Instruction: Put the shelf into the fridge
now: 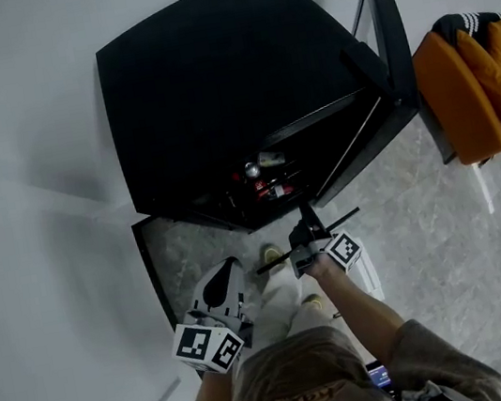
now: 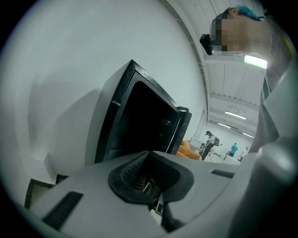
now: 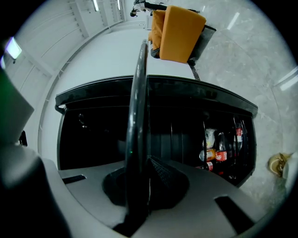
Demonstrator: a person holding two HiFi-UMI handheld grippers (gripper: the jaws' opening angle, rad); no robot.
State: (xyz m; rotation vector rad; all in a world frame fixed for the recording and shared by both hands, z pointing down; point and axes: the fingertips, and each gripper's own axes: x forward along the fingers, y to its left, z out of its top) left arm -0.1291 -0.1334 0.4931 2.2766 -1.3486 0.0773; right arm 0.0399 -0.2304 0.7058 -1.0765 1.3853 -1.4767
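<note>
A: What's far L?
B: White wall (image 1: 20,186). Next the L gripper (image 1: 224,280), low by the person's leg, marker cube toward the camera.
A: Its fingers?
B: The left gripper view shows the pads (image 2: 132,176) pressed together w/ nothing btwn them. It's well apart from the shelf.
A: Middle?
B: Black fridge (image 1: 213,87) against the wall, front open. Bottles (image 1: 267,182) stand inside, low down at the R side. The rest of the inside is too dark to read.
A: And the shelf?
B: Shelf (image 1: 344,220) is outside the fridge, just in front of the opening, above the marble floor (image 1: 424,213) and near the person's shoes. It's thin and dark, and in the head view it slants from lower L to upper R.
A: Who has it?
B: R gripper (image 1: 306,238). In the right gripper view its fingers are clamped on the shelf's edge, which shows edge-on as a dark bar running up from the jaws across the fridge opening.
A: Further R?
B: Fridge door (image 1: 386,29) swung open, then an orange cushion (image 1: 461,93) on a seat beside it.
</note>
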